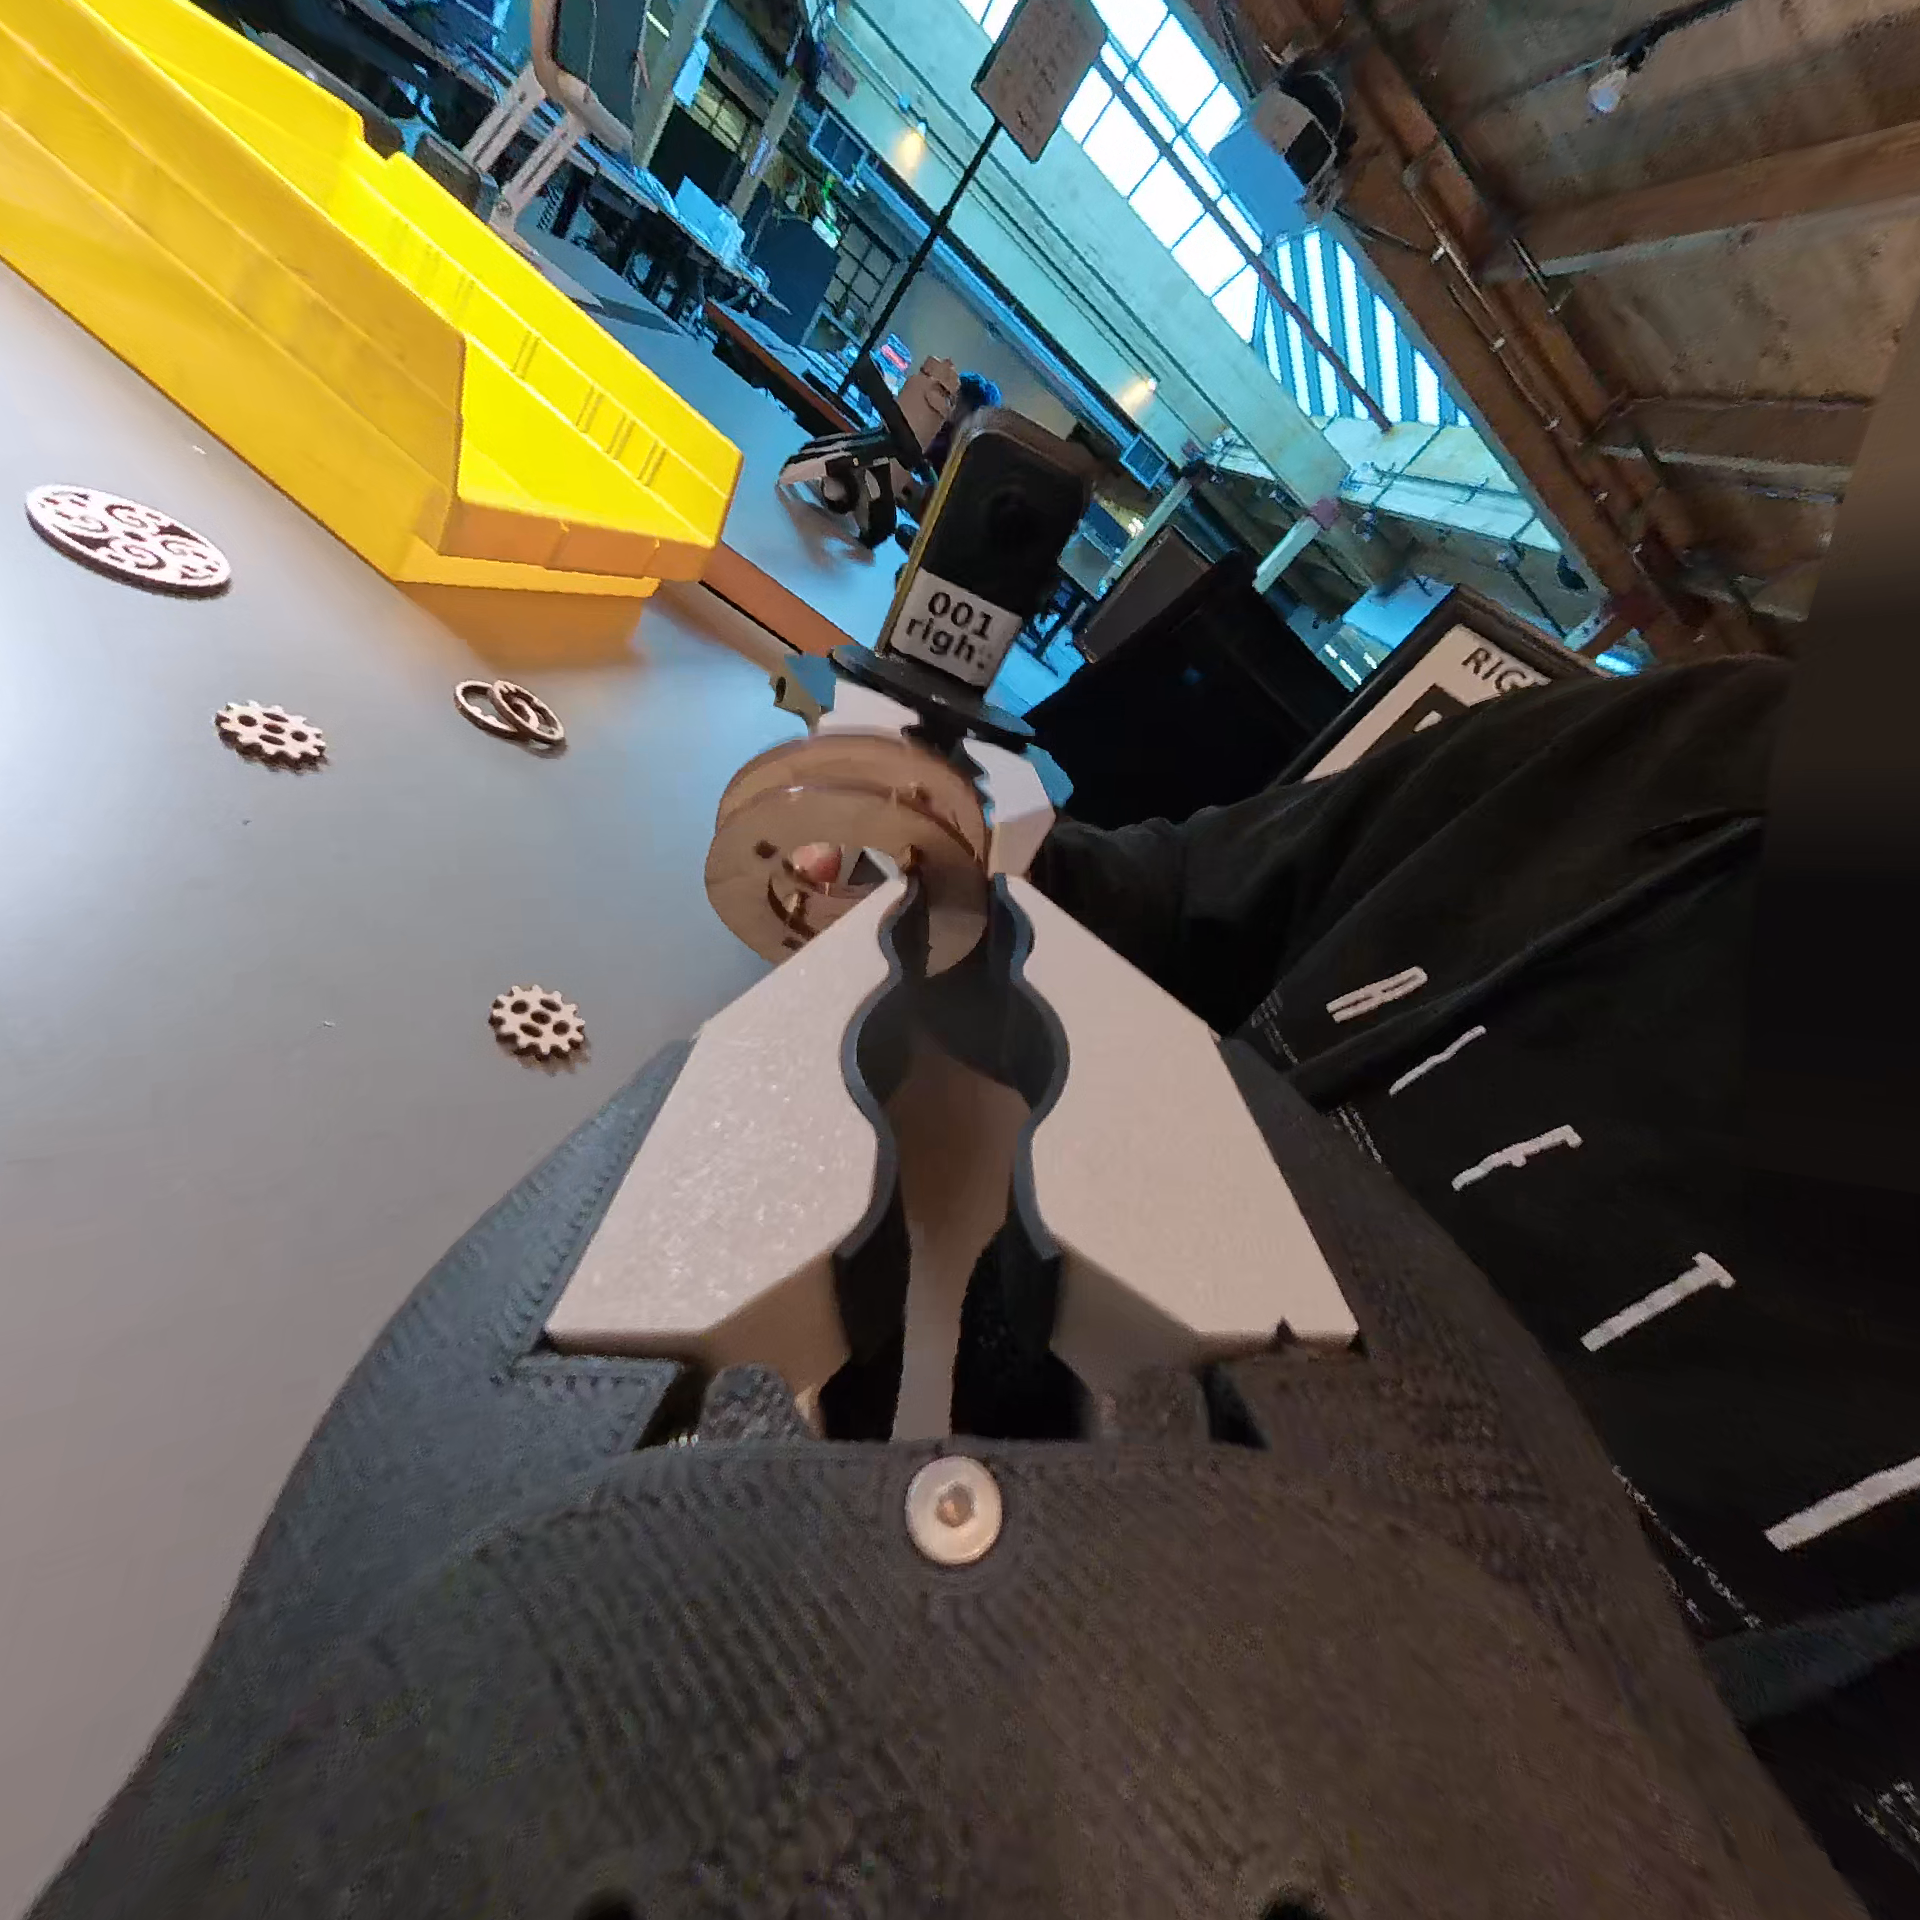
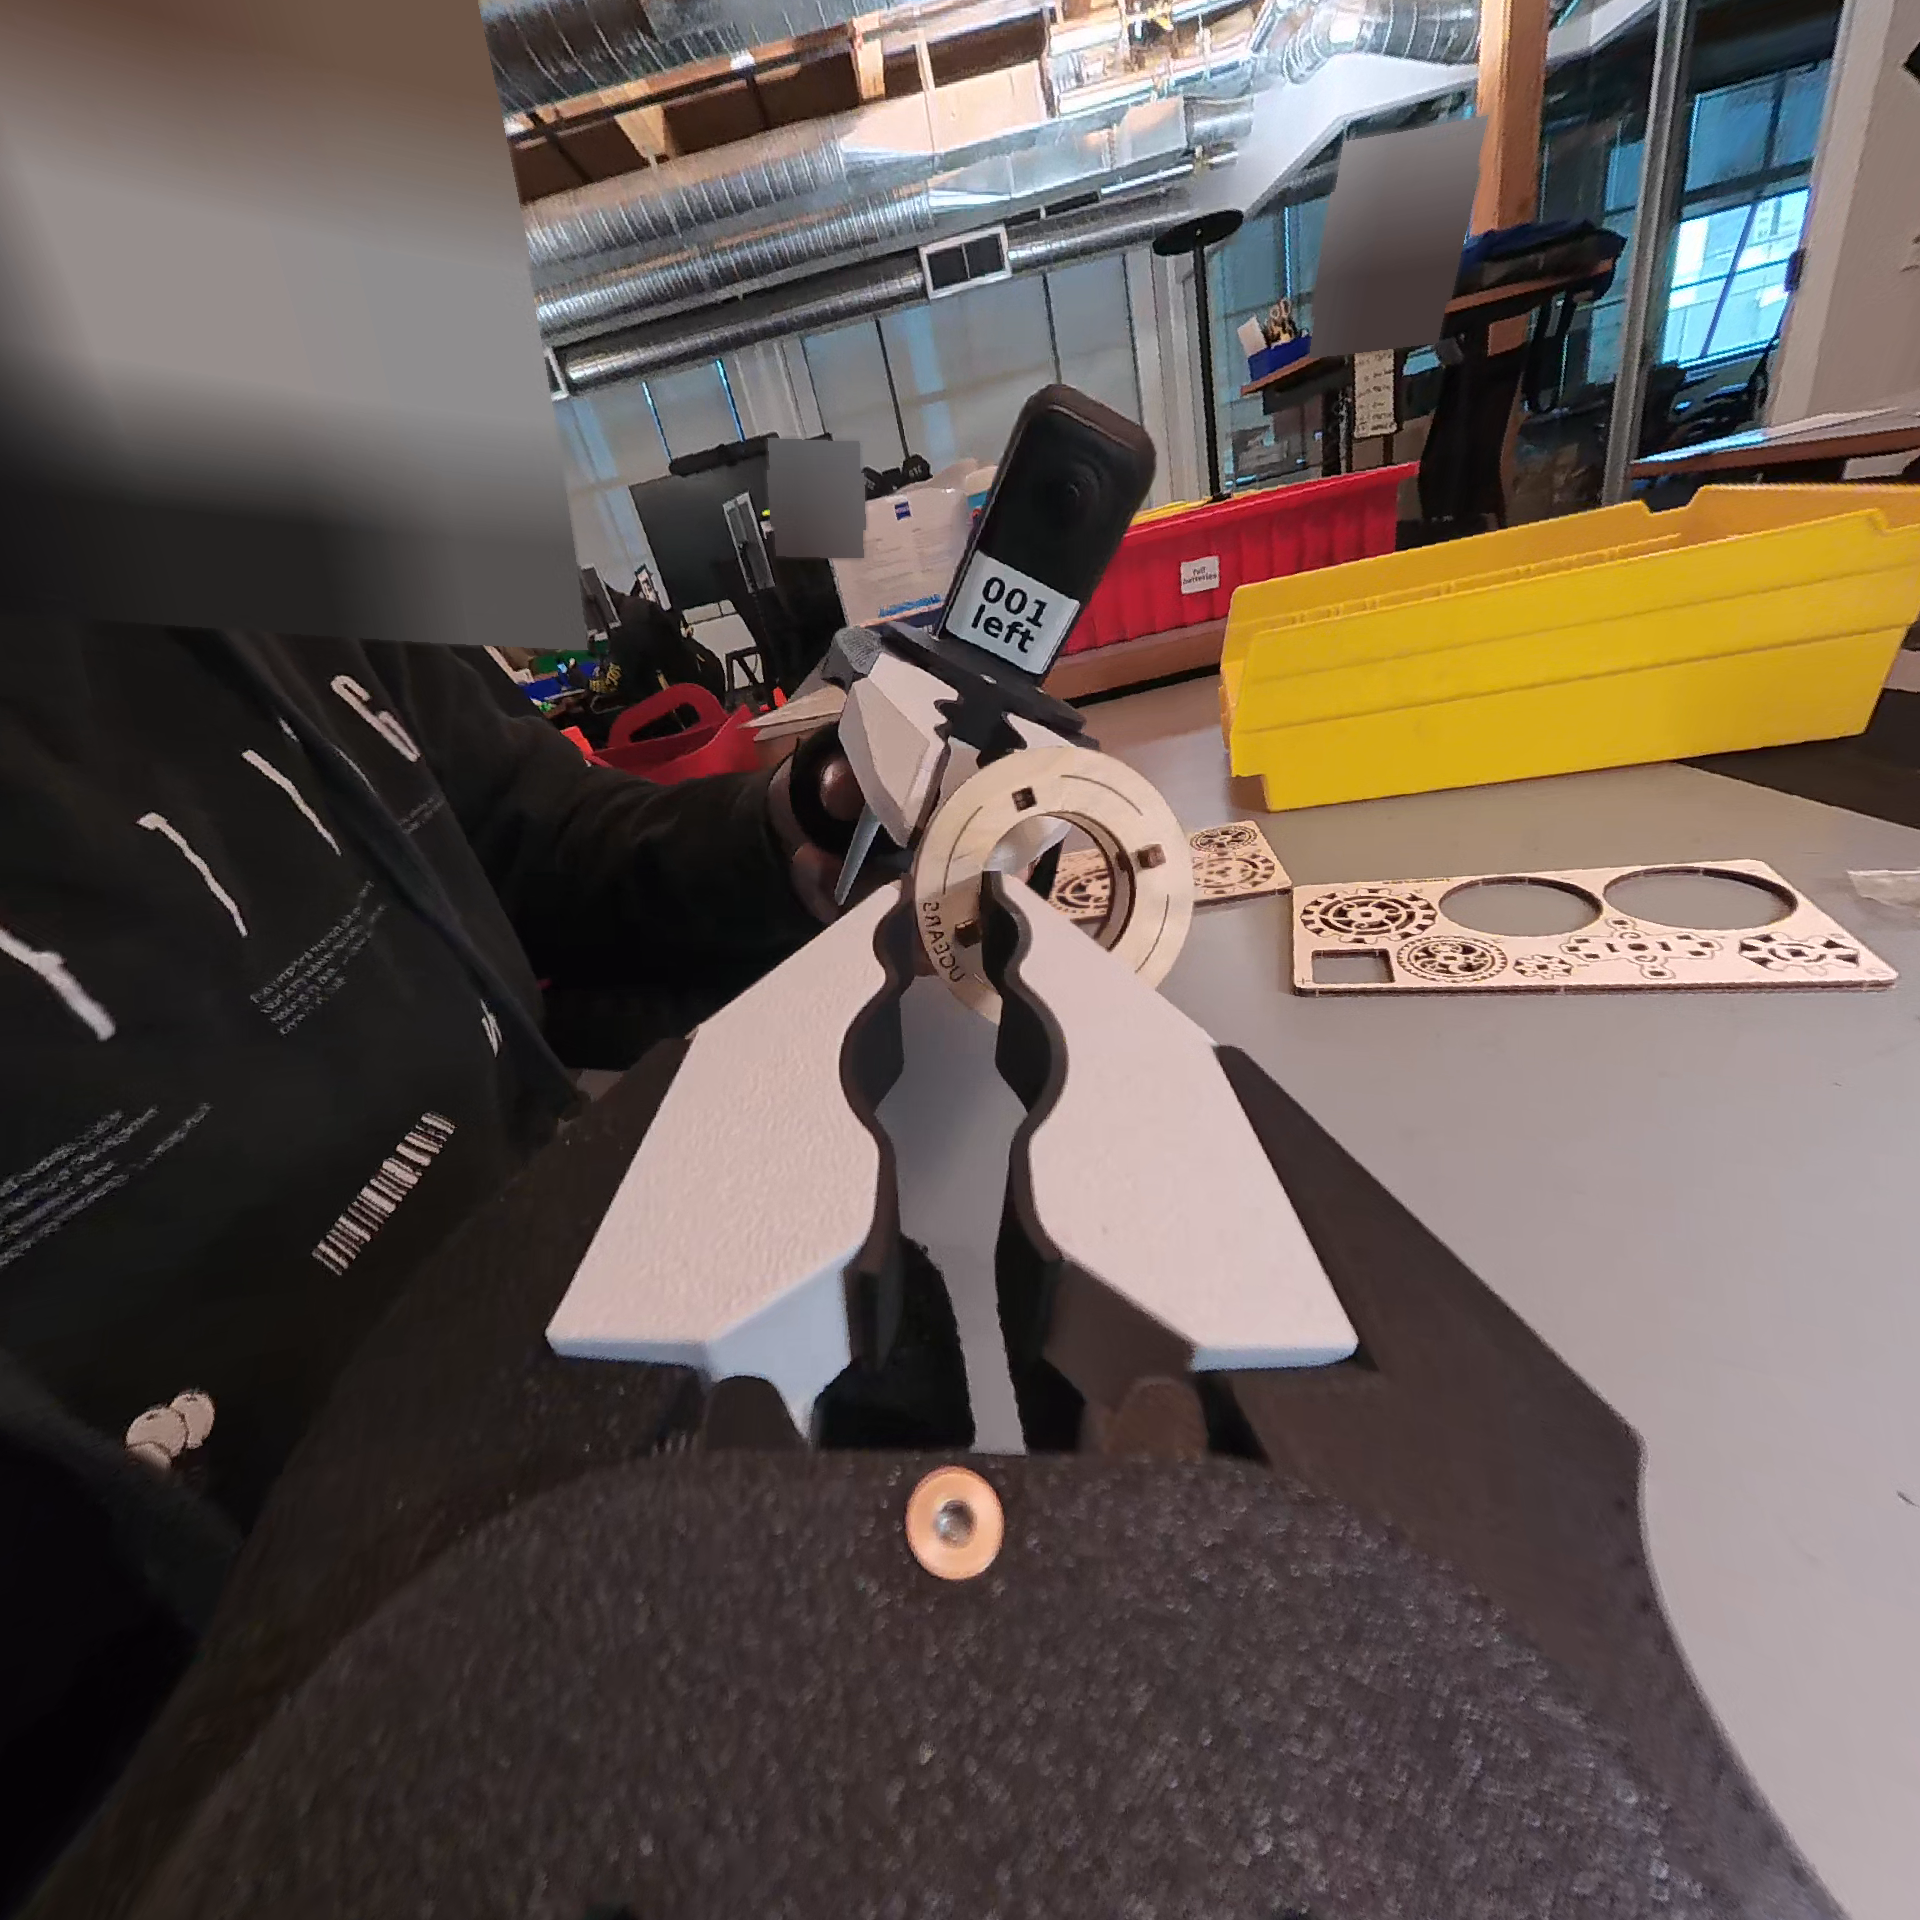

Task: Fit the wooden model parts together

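A round wooden ring assembly [image 1: 800,821], made of stacked layers with small pegs, is held in the air between both grippers. My left gripper [image 1: 951,899] is shut on its near rim. The right gripper [image 1: 1023,800] faces it from the far side, with its camera above. In the right wrist view my right gripper [image 2: 951,899] is shut on the rim of the same ring [image 2: 1132,821], and the left gripper [image 2: 894,748] grips the opposite edge. A hand in a black sleeve holds each tool.
On the grey table lie two small wooden gears [image 1: 270,735] [image 1: 536,1023], two thin rings [image 1: 509,712] and a patterned disc [image 1: 127,540]. A punched-out wooden sheet [image 2: 1590,930] and a smaller one [image 2: 1236,857] lie to the right. Yellow bins [image 2: 1558,665] stand behind. The grippers are tip to tip, or close to it. The patterned disc [image 1: 127,540] is about equally far from each gripper, around 30 cm.
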`<state>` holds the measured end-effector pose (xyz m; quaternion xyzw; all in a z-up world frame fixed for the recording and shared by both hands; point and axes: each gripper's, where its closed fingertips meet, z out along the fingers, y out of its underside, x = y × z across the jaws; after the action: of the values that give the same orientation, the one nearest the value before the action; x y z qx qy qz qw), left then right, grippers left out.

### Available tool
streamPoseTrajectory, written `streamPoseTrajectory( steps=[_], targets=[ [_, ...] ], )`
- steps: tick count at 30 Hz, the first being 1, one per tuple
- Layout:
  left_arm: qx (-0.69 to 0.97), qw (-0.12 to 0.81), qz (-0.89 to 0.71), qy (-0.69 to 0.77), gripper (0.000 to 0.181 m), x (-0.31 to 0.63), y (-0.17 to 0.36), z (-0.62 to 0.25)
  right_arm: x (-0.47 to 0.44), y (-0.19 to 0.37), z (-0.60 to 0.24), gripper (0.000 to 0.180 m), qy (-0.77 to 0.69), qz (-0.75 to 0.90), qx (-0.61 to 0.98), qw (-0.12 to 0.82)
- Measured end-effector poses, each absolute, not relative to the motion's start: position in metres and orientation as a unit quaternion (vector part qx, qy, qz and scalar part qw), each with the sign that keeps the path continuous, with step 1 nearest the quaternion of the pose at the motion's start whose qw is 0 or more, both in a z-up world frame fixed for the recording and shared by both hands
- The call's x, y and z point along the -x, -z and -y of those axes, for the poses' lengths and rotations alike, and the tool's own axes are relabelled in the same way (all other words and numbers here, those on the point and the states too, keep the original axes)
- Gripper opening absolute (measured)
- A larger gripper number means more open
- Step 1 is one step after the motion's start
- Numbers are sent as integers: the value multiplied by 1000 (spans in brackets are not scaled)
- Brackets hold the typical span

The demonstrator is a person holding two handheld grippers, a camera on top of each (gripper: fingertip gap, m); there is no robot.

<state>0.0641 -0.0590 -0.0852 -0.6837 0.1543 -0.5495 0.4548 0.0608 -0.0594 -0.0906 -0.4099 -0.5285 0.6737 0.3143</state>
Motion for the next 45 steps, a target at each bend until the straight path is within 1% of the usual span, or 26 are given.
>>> streamPoseTrajectory(
  steps=[2, 4, 9, 12, 15, 24, 27, 29, 31, 33, 35, 36, 37, 38, 39, 41, 42, 44, 45],
  targets=[
    [685, 457, -160, 545, 9, -62, 84, 61, -66, 88, 52, 9, -678, 520, 415, 312],
    [689, 462, -179, 529, 10, -63, 86, 64, -64, 92, 60, 10, -662, 536, 408, 330],
    [692, 476, -199, 505, 10, -61, 84, 64, -63, 90, 62, 11, -675, 533, 410, 303],
    [694, 482, -196, 497, 10, -59, 86, 63, -63, 91, 67, 27, -678, 537, 409, 289],
    [695, 485, -193, 495, 10, -58, 86, 62, -63, 90, 65, 31, -681, 533, 414, 285],
    [677, 476, -162, 538, 10, -56, 82, 60, -62, 88, 60, 27, -675, 528, 425, 290],
    [675, 476, -168, 538, 10, -56, 84, 60, -61, 82, 49, 26, -700, 486, 453, 262],
    [682, 494, -199, 502, 10, -59, 88, 60, -59, 82, 47, 28, -718, 460, 479, 209],
    [705, 515, -255, 416, 10, -63, 100, 59, -57, 87, 51, 32, -729, 444, 497, 158],
    [709, 542, -315, 324, 10, -67, 107, 58, -54, 90, 53, 32, -738, 425, 510, 123],
    [707, 562, -361, 231, 10, -66, 114, 55, -53, 90, 51, 23, -745, 408, 516, 113],
    [701, 569, -379, 204, 10, -67, 114, 56, -53, 92, 50, 15, -743, 407, 519, 113],
    [700, 571, -384, 190, 10, -66, 115, 55, -53, 93, 50, 12, -741, 412, 518, 116],
    [700, 571, -376, 203, 11, -67, 114, 56, -53, 93, 51, 11, -740, 417, 514, 121],
    [701, 570, -348, 248, 15, -66, 110, 56, -54, 91, 53, 10, -740, 424, 506, 130],
    [695, 546, -266, 385, 38, -60, 96, 58, -56, 87, 54, 10, -737, 440, 485, 165],
    [684, 531, -225, 446, 40, -56, 89, 58, -57, 87, 56, 10, -731, 453, 477, 184],
    [652, 506, -173, 538, 31, -54, 76, 60, -54, 92, 57, 10, -691, 493, 468, 245],
    [646, 495, -153, 561, 27, -54, 73, 59, -52, 94, 59, 10, -671, 512, 460, 276]
  ],
)
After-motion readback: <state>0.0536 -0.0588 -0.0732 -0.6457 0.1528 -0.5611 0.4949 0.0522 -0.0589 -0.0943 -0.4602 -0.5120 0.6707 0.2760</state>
